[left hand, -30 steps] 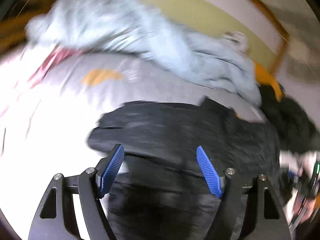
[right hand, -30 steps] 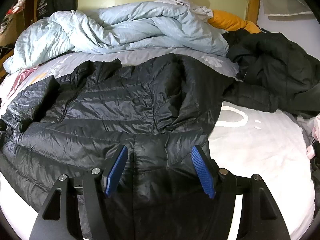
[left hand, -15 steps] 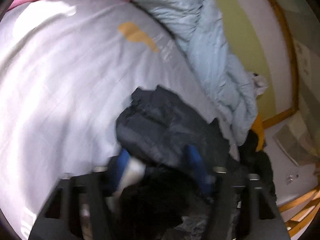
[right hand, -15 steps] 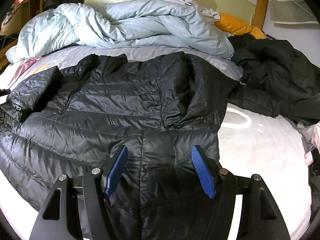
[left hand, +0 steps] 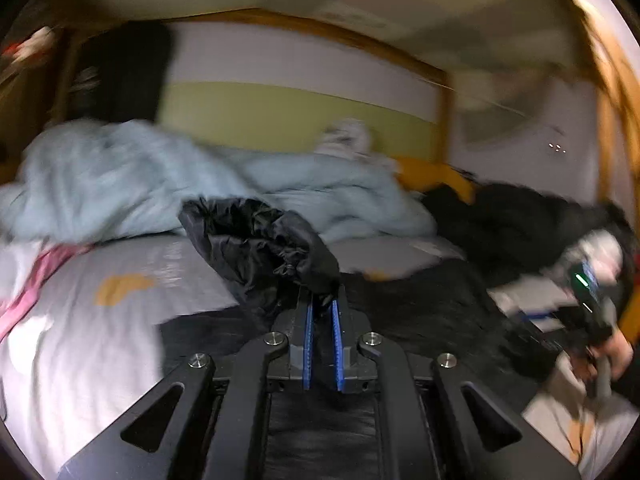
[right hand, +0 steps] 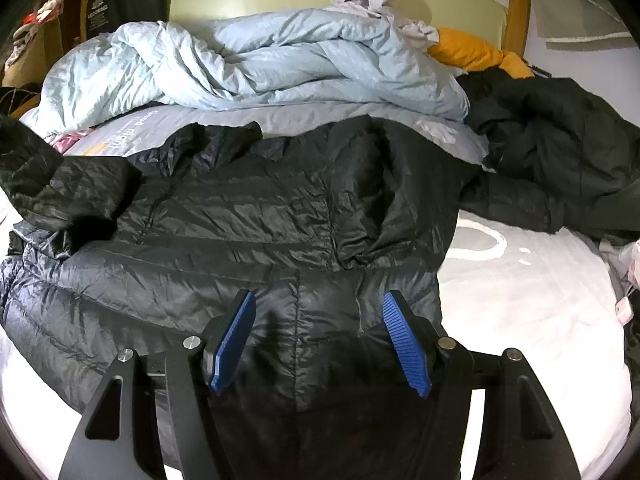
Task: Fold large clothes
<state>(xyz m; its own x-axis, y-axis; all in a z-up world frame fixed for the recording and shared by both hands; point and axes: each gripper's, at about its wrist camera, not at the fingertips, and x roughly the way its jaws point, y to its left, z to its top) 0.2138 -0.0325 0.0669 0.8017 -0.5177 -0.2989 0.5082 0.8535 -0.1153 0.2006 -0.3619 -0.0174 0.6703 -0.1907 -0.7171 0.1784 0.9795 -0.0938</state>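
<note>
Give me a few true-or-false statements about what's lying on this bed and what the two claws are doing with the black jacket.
1. The left claw is clamped on a bunched-up sleeve of the black puffer jacket. True.
2. The right claw is squeezing the jacket's hem. False: its jaws stand wide open above the jacket, gripping nothing.
3. A crumpled light blue duvet lies behind the jacket, towards the headboard. True.
4. The jacket is already folded into a neat square. False: its body lies spread out across the bed sheet.
5. An orange item lies right of the duvet. True.
</note>
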